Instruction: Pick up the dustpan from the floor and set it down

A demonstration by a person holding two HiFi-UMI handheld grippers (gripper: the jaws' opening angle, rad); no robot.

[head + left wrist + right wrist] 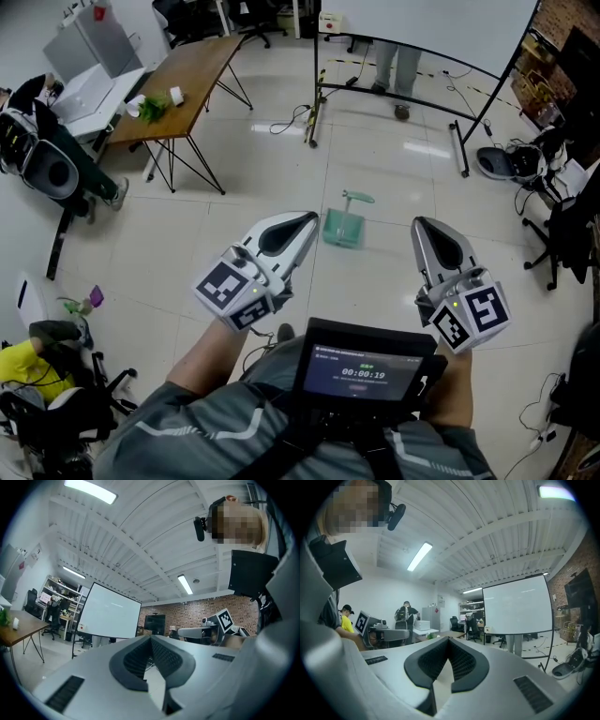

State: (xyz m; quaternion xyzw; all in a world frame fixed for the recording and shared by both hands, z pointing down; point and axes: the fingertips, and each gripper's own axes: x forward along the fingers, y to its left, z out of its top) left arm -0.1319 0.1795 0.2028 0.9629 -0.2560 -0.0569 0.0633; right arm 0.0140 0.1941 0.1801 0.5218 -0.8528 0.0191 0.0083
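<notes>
A teal dustpan lies on the pale tiled floor, its handle pointing away from me. It sits ahead of and between my two grippers, touched by neither. My left gripper is held level, just left of the dustpan in the head view, jaws together and empty. My right gripper is level to the dustpan's right, also shut with nothing in it. The left gripper view and the right gripper view show only closed pads and the room beyond; the dustpan is in neither.
A wooden folding table stands at the back left. A projector screen on a black stand crosses the back, a person's legs behind it. Chairs, cables and gear line the right side. A seated person is at far left.
</notes>
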